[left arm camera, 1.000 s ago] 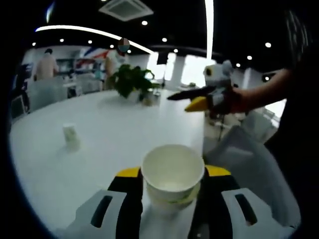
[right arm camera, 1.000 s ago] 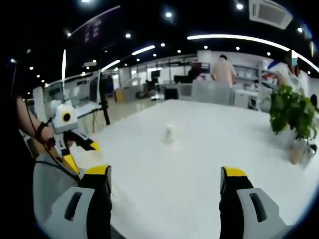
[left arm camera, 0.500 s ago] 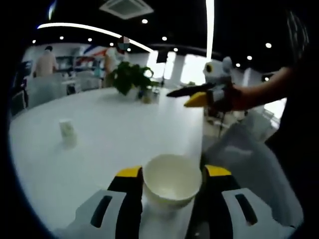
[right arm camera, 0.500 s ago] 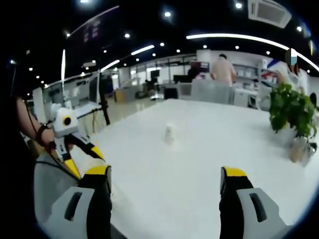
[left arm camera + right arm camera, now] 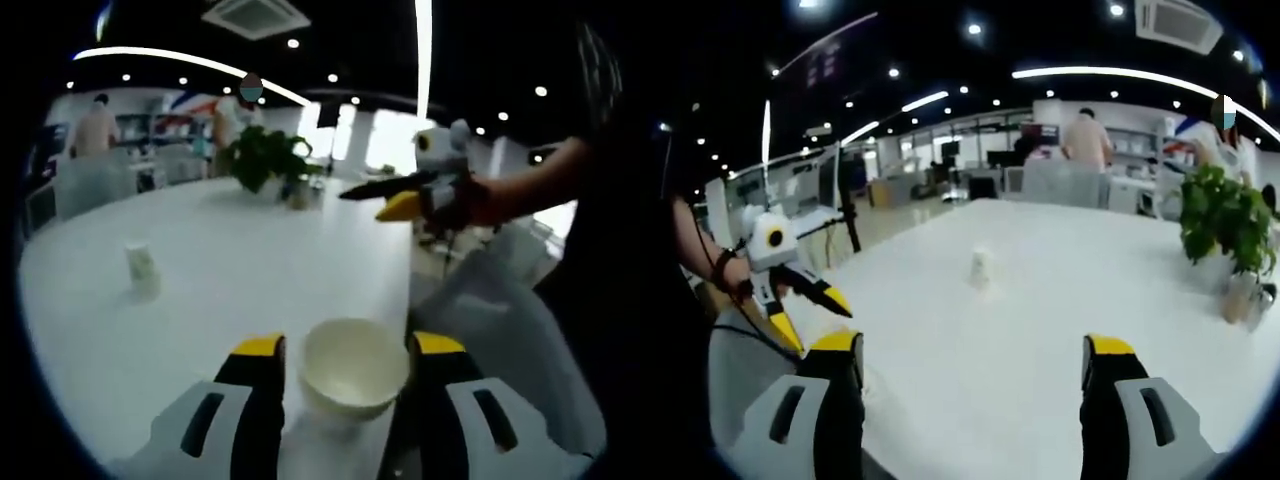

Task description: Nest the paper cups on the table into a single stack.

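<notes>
Since a second ago the paper cup (image 5: 355,377) between the left gripper's (image 5: 345,372) jaws sits lower in the left gripper view, its rim having dropped from well above the yellow jaw tips to about level with them, and its mouth faces the camera so the pale inside shows. The yellow-tipped jaws stand close on either side of the cup, and whether they actually press its wall I cannot tell. In the right gripper view the same gripper appears at the left edge (image 5: 812,312), held in a person's hand (image 5: 730,285), with its two jaws spread apart in a V; no cup is clear there. The second paper cup (image 5: 142,270) stands upright and alone on the white table (image 5: 250,270), well apart from the held one, to the left and farther away; in the right gripper view it is the small pale shape (image 5: 980,268) near the middle of the tabletop. The right gripper (image 5: 972,360) hovers over the table's near edge with its jaws wide and nothing between them. A potted plant (image 5: 1225,235) stands at the table's far side.
</notes>
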